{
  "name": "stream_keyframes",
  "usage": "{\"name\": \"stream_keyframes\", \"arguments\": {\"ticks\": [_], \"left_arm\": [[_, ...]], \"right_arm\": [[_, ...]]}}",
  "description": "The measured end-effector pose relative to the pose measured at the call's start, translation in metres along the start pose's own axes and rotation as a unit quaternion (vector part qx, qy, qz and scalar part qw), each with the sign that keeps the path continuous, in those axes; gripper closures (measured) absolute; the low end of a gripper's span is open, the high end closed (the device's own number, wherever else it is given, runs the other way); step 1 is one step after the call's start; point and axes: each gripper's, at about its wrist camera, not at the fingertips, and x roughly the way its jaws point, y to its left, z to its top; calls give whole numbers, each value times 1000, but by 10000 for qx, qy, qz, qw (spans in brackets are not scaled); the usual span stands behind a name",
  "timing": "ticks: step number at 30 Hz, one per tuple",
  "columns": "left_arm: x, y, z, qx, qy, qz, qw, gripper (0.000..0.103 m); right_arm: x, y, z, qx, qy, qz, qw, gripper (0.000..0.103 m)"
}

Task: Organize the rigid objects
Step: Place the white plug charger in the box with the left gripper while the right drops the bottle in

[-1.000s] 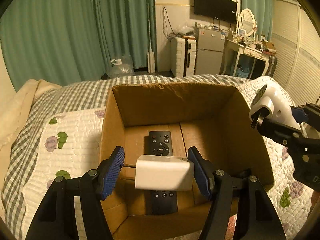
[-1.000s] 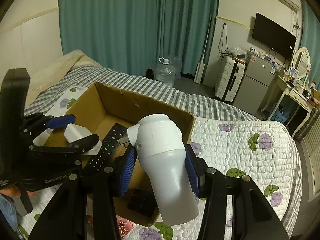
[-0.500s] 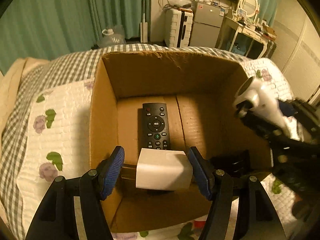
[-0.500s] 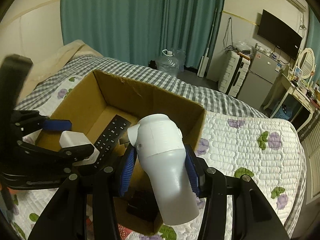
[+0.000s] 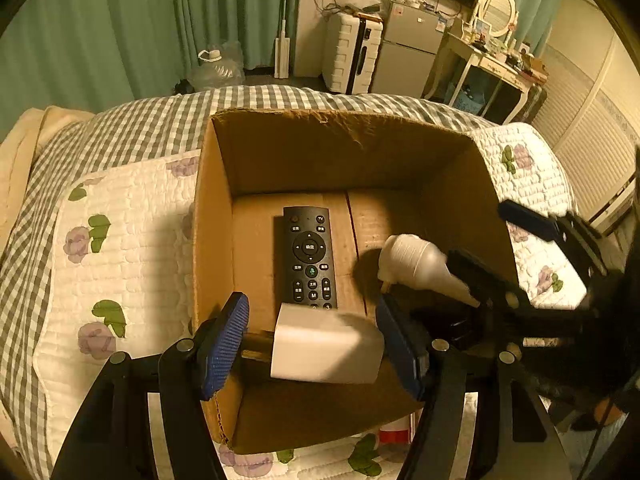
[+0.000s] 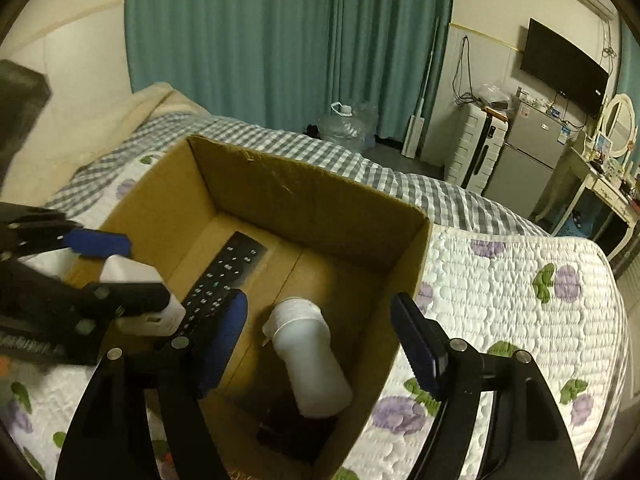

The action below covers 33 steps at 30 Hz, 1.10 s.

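An open cardboard box [image 5: 216, 208] [image 6: 304, 192] stands on the bed. A black remote [image 5: 309, 256] [image 6: 224, 276] lies on its floor. My left gripper [image 5: 316, 344] is shut on a white charger block [image 5: 326, 346] [image 6: 138, 296], held over the box's near edge. My right gripper [image 6: 320, 332] is open over the box. A white plug-shaped bottle [image 6: 310, 360] [image 5: 416, 264] lies free in the box below it, beside a dark object [image 6: 288, 428].
The box sits on a quilted floral cover [image 6: 520, 292] over a checked blanket [image 5: 132, 128]. A red-and-white item [image 5: 394, 434] pokes out under the box's near side. Suitcase, fridge and dressing table stand across the room.
My right gripper opened and let the white bottle drop into the box. My left gripper moved lower and closer over the box, still gripping the charger.
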Motion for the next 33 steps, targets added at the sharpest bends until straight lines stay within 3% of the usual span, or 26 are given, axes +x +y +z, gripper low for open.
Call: {"name": "stream_keyframes", "arguments": {"ticks": [6, 12, 16, 20, 26, 31, 33], "left_arm": [[-6, 7, 3, -246, 5, -153, 9996, 34], [-8, 3, 3, -145, 45, -77, 9999, 34], [-16, 1, 3, -212, -138, -321, 9992, 34], [-25, 1, 8, -309, -250, -473, 9981, 34], [-33, 0, -2, -244, -430, -128, 9987, 34], [-64, -1, -35, -49, -1095, 262, 9936, 34], [-73, -1, -52, 47, -1284, 514, 9904, 34]], "right_arm": [[-16, 13, -8, -171, -277, 380, 9987, 28], [-7, 32, -13, -340, -178, 686, 9969, 28], [0, 37, -17, -136, -178, 1081, 9939, 28], [4, 33, -17, 199, -215, 1213, 9922, 28], [-12, 24, -16, 254, -315, 805, 9959, 28], [-45, 25, -26, 144, -424, 173, 9988, 28], [-57, 25, -36, 201, -400, 54, 9990, 23]]}}
